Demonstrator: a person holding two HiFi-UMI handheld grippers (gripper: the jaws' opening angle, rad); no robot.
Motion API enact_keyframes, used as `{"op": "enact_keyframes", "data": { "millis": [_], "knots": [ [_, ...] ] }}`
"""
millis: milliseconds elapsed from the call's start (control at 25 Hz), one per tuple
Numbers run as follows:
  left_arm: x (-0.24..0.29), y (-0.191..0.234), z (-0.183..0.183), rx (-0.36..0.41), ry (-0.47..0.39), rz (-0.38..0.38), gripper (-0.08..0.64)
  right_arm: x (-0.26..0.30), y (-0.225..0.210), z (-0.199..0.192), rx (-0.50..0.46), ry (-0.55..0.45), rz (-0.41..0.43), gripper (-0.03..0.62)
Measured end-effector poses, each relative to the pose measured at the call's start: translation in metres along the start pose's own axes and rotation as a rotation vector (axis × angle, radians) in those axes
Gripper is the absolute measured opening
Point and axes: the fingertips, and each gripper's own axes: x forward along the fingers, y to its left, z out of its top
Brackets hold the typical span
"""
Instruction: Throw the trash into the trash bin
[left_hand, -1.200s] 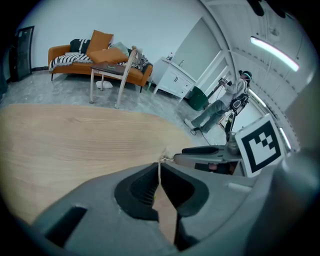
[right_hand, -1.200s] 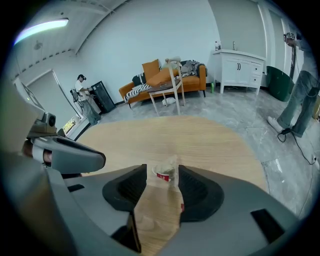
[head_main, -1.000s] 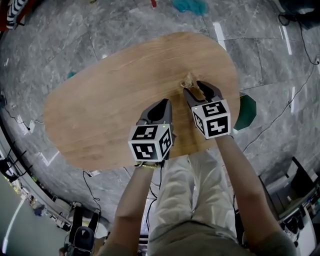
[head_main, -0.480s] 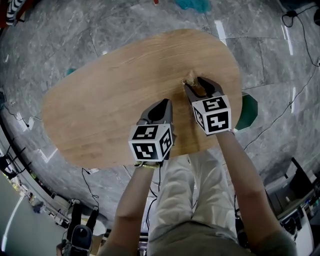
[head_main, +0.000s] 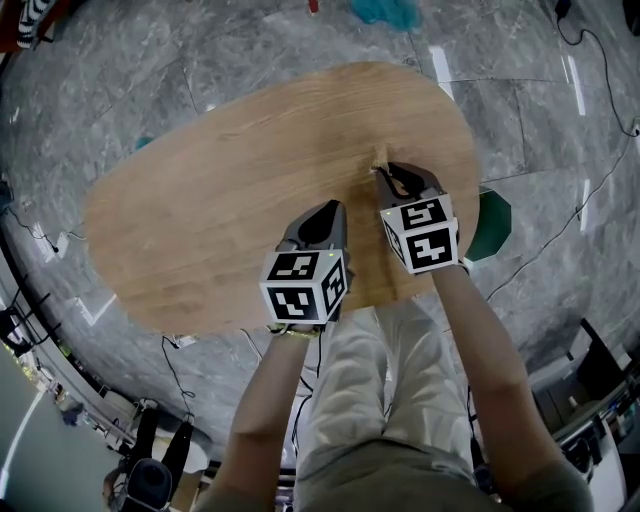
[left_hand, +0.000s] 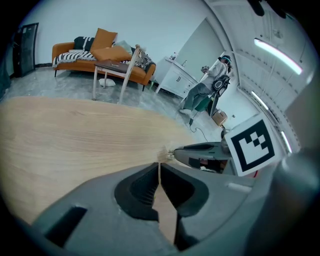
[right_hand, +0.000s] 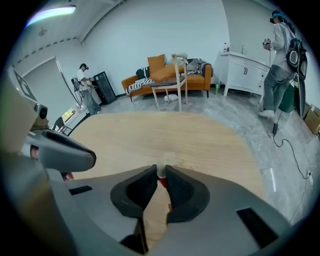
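Note:
A small crumpled clear wrapper with a red bit (right_hand: 161, 176) lies on the oval wooden table (head_main: 220, 200), near its right end. My right gripper (right_hand: 161, 170) has just been closing, and its tips now pinch that wrapper (head_main: 378, 158). In the left gripper view the wrapper (left_hand: 163, 155) shows at the tip of the right gripper (left_hand: 200, 150). My left gripper (head_main: 328, 207) hovers over the table just left of the right one, shut with nothing between its jaws (left_hand: 159, 167). A dark green bin (head_main: 490, 225) stands on the floor under the table's right edge.
The floor is grey marble with cables (head_main: 560, 240) at the right. A sofa (right_hand: 165, 75), a small table and a chair stand beyond the far table edge. One person (right_hand: 280, 60) stands by a white cabinet at the right, another (right_hand: 85, 85) at the far left.
The right gripper's jaws, wide around the wrapper before, have come together on it. The left gripper has kept still.

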Motion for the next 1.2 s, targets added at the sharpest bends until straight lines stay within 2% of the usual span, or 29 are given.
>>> {"op": "enact_keyframes", "data": {
  "millis": [320, 1200],
  "knots": [
    [-0.018, -0.013, -0.002, 0.004, 0.005, 0.002, 0.011, -0.024, 0.006, 0.007, -0.006, -0.017, -0.003, 0.028],
    [-0.086, -0.054, 0.014, 0.047, -0.019, -0.006, 0.011, -0.117, 0.033, 0.030, 0.019, -0.084, -0.018, 0.021]
  ]
}}
